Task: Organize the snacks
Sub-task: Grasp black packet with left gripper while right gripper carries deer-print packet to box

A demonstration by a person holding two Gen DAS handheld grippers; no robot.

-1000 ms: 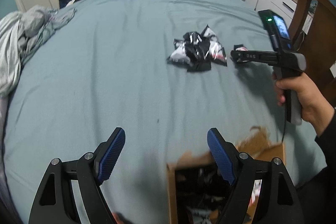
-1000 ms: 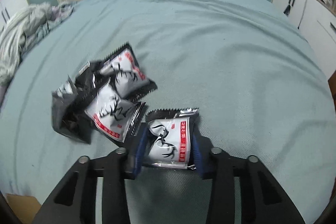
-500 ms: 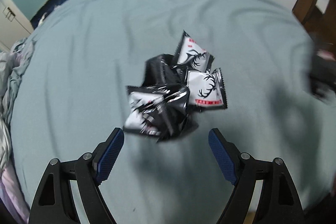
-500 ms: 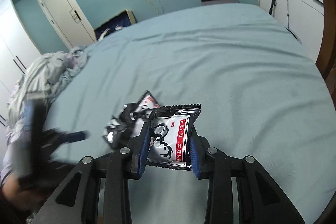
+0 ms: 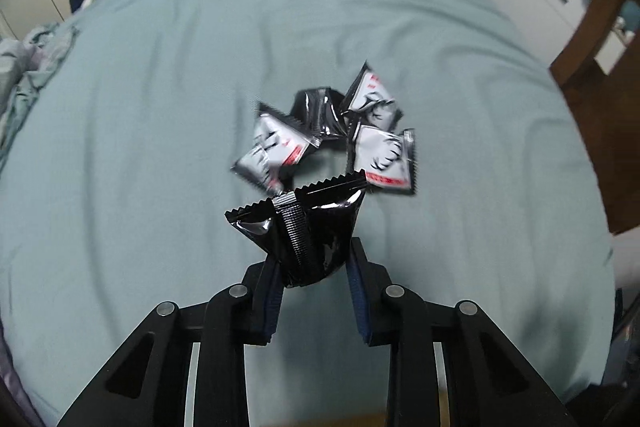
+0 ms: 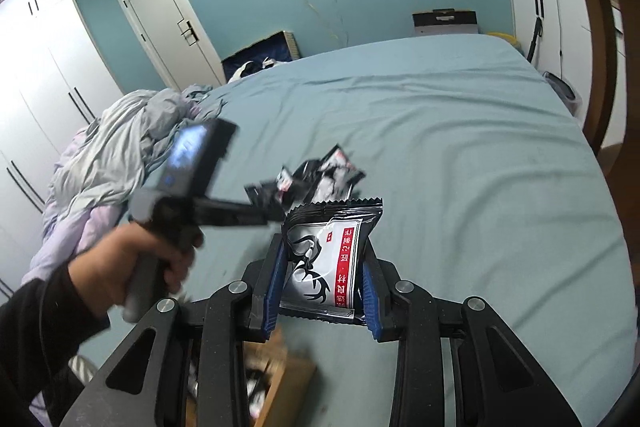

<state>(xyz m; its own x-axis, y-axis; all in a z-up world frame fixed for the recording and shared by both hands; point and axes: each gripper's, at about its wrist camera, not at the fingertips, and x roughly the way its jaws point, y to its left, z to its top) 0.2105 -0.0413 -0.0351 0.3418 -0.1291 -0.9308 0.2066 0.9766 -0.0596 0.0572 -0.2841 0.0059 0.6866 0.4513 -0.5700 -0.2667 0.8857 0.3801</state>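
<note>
- Left claw (image 5: 314, 277): jaws closing on a black packet (image 5: 304, 227); pads already pinch its lower end, packet crumples between them.
- It stands up out of the claw, serrated top edge away from me, back seam running along its long axis. Gripped low, I think, so it clears the pile.
- Just beyond it: the pile (image 5: 340, 135) of remaining packets on the bed (image 5: 140, 107), some face up, some back up.
- Right claw (image 6: 322, 277): clamped on a white-faced packet (image 6: 328, 259), pads on its two side edges, long axis pointing away along the fingers, print facing the camera.
- Below the right claw sits a cardboard box (image 6: 276, 387) with packets inside, probably the drop target; packet is held over its edge.
- The hand (image 6: 136, 267) holding the left tool is beside it.
</note>
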